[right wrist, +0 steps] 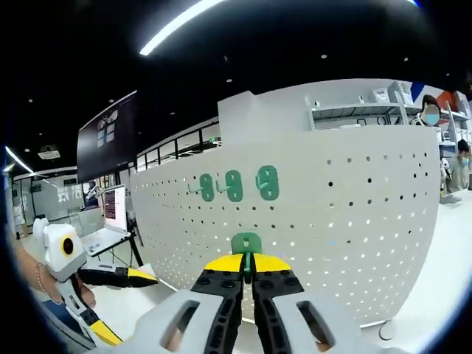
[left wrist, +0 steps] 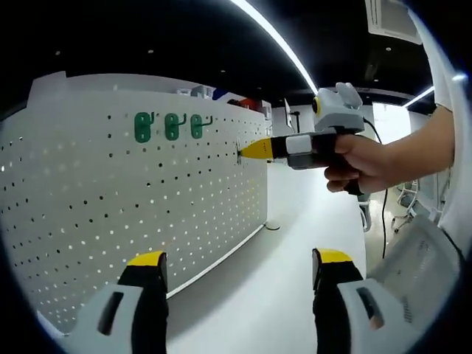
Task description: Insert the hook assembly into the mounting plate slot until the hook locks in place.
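In the right gripper view, the right gripper has its fingers clamped on a green hook, held at 6 o'clock against the white pegboard. Three more green hooks hang in a row on the board at about 12 o'clock from the held one. The left gripper shows at 9 o'clock, in a person's hand.

In the left gripper view, the left gripper has its fingers wide apart, holding nothing, above the white bench. The right gripper, held in a hand, touches the pegboard at 1 o'clock; the hook it holds is too small to make out. The three hooks sit at 11 o'clock.
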{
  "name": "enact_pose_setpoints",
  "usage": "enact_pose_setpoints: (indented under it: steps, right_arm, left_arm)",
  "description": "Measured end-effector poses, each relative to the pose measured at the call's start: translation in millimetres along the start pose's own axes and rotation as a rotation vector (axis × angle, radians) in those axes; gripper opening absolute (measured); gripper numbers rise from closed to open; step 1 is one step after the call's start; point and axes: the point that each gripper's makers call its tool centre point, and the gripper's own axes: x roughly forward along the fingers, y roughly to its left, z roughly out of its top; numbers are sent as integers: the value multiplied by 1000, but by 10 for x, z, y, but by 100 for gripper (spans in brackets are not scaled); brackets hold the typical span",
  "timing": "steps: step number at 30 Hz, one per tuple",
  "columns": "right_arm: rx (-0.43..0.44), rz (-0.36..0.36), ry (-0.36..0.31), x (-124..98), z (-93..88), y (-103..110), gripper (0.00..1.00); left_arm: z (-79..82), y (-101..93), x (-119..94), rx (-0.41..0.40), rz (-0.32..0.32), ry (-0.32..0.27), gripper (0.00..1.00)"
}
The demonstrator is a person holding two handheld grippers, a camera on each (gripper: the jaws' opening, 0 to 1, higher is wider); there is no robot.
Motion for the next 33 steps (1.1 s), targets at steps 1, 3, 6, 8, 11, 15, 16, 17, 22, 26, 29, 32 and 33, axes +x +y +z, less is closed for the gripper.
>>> enact_pose_setpoints:
  steps: [1, 3, 6, 8, 11, 15, 16, 17, 22, 26, 29, 32, 33]
  right_arm:
    - [1, -2, -1, 12, 15, -17, 1]
    - [-8, -21, -8, 40, 57, -84, 1]
    - [-21, -45, -18, 81, 119, -175, 1]
    - [-16, -60, -26, 108, 165, -241, 1]
    - [-29, -75, -35, 144, 226, -310, 1]
    - [-41, -100, -54, 185, 323, -412, 1]
    - [-50, -106, -59, 198, 348, -434, 1]
    - [-53, -110, -63, 207, 364, -450, 1]
    - [-71, -128, -78, 250, 433, -508, 1]
    - [-86, -136, -92, 292, 507, -546, 1]
    - [-94, -143, -102, 322, 565, -577, 1]
    - [-95, -147, -107, 340, 598, -599, 1]
    - [-96, -151, -109, 344, 608, -610, 1]
  left_arm:
    - [-3, 7, -4, -1, 3, 0, 82]
    - [-12, 20, -15, -4, 6, 1, 82]
    - [-20, 29, -35, -4, 11, 3, 82]
    - [-25, 38, -50, -6, 15, 3, 82]
    - [-40, 40, -67, -10, 19, 4, 82]
    - [-57, 34, -81, -13, 23, 8, 82]
    - [-57, 36, -84, -15, 24, 7, 82]
    - [-59, 35, -87, -17, 24, 7, 82]
    - [-66, 34, -98, -16, 26, 9, 82]
    - [-74, 47, -111, -17, 30, 9, 82]
    - [-79, 47, -119, -20, 30, 10, 81]
    - [-94, 42, -125, -22, 29, 14, 81]
    - [-99, 42, -126, -21, 29, 16, 81]
